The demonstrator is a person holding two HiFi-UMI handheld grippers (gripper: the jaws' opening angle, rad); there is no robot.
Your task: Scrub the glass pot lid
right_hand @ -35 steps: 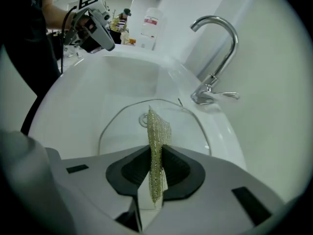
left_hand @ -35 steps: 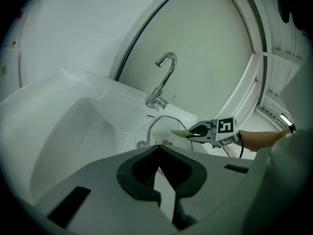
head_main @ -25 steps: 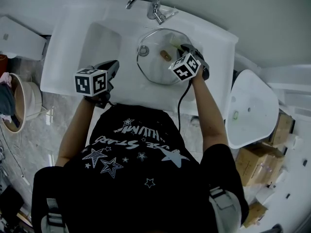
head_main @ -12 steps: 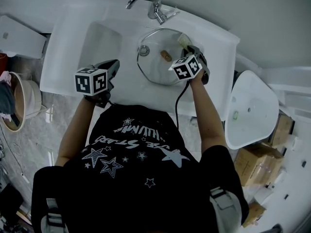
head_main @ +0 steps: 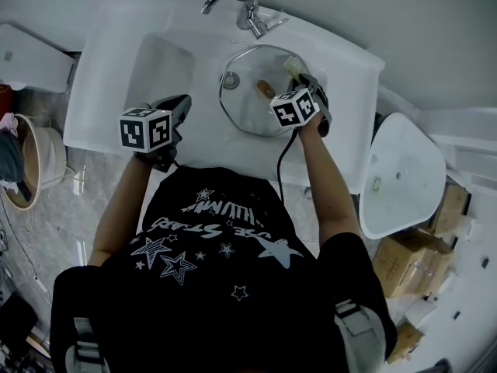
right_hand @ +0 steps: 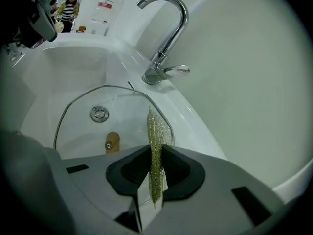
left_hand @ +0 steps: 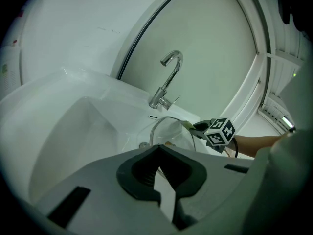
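Observation:
The glass pot lid (head_main: 252, 92) with a wooden knob (head_main: 265, 88) lies in the white sink (head_main: 109, 76). My right gripper (head_main: 300, 73) is at the lid's right rim, shut on a yellow-green mesh scrubber (head_main: 293, 64). In the right gripper view the scrubber (right_hand: 155, 151) stands edge-on between the jaws, over the lid (right_hand: 83, 126) near its rim. My left gripper (head_main: 183, 101) hovers over the sink's near left edge, jaws shut with nothing between them. The left gripper view shows its jaws (left_hand: 157, 161), the lid (left_hand: 171, 133) and the right gripper (left_hand: 195, 127).
A chrome faucet (head_main: 237, 2) stands behind the basin, with the drain plug (right_hand: 99, 113) under the lid. A second white basin (head_main: 396, 177) and cardboard boxes (head_main: 415, 263) sit on the floor at right. A bowl (head_main: 35, 165) is at left.
My right gripper has edged a little away from me along the lid's right rim, and the scrubber now shows beyond it. The left gripper has not moved.

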